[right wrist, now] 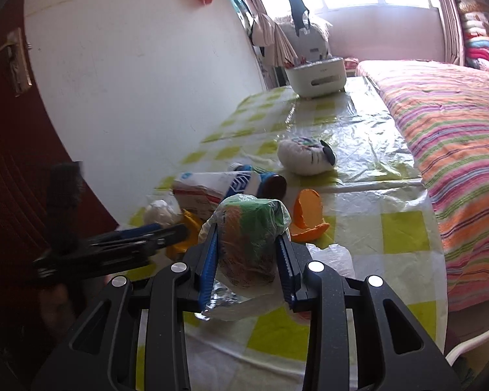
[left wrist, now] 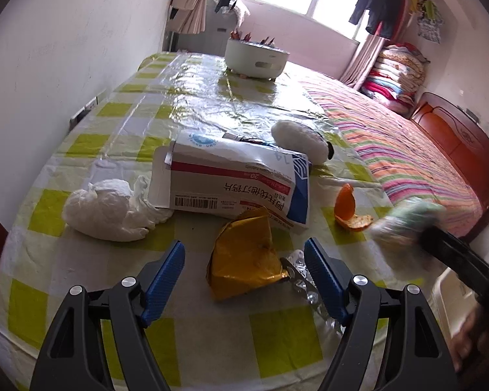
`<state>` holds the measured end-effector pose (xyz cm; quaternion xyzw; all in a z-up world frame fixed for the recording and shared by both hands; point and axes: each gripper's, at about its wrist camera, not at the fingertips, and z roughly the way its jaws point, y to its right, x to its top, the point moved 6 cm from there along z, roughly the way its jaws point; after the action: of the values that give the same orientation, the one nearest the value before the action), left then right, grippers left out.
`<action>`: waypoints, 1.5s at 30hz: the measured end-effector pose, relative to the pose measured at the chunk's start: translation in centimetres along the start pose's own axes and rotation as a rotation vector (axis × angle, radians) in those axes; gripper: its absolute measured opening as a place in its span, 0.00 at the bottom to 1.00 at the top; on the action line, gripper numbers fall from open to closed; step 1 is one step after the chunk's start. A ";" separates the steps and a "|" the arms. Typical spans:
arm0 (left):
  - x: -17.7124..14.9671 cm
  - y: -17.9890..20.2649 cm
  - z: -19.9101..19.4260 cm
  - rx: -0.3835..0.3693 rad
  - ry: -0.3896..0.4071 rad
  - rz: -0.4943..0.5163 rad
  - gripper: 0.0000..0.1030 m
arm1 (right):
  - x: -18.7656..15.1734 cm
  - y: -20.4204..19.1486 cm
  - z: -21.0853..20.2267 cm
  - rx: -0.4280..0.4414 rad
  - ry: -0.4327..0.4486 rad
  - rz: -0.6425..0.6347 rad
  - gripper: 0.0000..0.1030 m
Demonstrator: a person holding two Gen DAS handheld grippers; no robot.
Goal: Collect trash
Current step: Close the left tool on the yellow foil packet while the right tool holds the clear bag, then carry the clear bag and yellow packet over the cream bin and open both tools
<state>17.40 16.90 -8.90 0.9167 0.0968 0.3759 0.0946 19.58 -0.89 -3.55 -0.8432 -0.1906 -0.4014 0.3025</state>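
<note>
Right gripper (right wrist: 247, 254) clenched on plastic-wrapped bundle (right wrist: 249, 228). Left gripper (left wrist: 244, 280) released, straddling yellow wrapper (left wrist: 244, 260) on desk (left wrist: 81, 150); orange peel (left wrist: 348, 210) at 2 o'clock.

My left gripper (left wrist: 244, 272) hovers low, jaws spread wide. My right gripper (right wrist: 247, 254), at its 3 o'clock, is clamped on a plastic-wrapped bundle (right wrist: 249, 228).

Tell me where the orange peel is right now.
The orange peel lies on the checkered tablecloth, right of the medicine box and beyond the yellow wrapper, toward the bed side.
</note>
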 end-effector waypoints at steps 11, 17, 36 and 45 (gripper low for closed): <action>-1.1 0.0 3.3 0.034 -0.090 -0.050 0.71 | 0.0 0.3 -2.9 0.013 0.057 -0.002 0.31; -1.4 0.1 3.3 0.058 -0.078 -0.027 0.51 | 0.2 1.2 -3.8 -0.002 0.080 0.013 0.32; -0.4 0.7 -0.3 0.057 0.044 0.036 0.28 | -0.6 1.9 -5.0 -0.024 0.100 0.042 0.32; -0.6 0.6 -0.4 0.163 0.076 0.109 0.38 | -0.9 2.0 -4.9 -0.025 0.088 0.036 0.32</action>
<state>16.76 16.24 -8.93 0.9104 0.0808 0.4057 -0.0044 17.43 -5.72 -2.58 -0.8316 -0.1568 -0.4351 0.3075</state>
